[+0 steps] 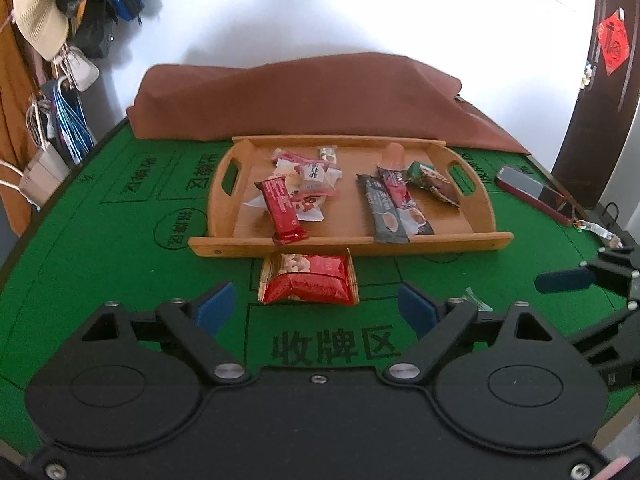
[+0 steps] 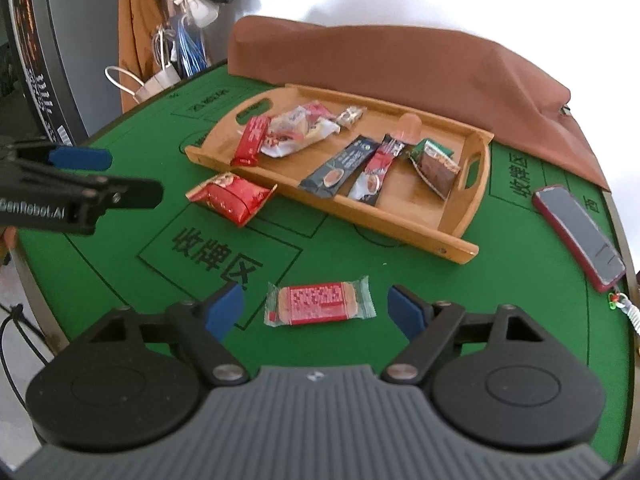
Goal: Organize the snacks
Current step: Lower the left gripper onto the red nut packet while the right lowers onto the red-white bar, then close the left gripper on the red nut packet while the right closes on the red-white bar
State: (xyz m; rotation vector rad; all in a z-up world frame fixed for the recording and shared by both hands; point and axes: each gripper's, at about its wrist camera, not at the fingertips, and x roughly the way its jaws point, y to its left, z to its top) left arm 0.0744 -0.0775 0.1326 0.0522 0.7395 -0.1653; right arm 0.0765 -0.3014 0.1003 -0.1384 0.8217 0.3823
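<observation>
Green felt covers the table (image 1: 120,240), printed with black boxes and characters. At far left, the left gripper (image 1: 316,306) hovers low with its blue pads spread wide and nothing between them; the red snack pouch (image 1: 309,280) lies on the felt just ahead, touching the near rail of the wooden tray (image 1: 348,245). Inside the tray, the left half carries a red bar (image 1: 281,210) leaning on a heap of pink and white candy wrappers (image 1: 310,182); the right half holds a grey sachet (image 1: 383,212), a red sachet (image 1: 404,200) and a green-brown packet (image 1: 432,180). Farther right, the right gripper (image 2: 316,308) is also open, its pads flanking but not touching a clear-wrapped red biscuit pack (image 2: 320,304) flat on the felt. A red-cased phone (image 2: 578,236) lies near the table's right edge.
</observation>
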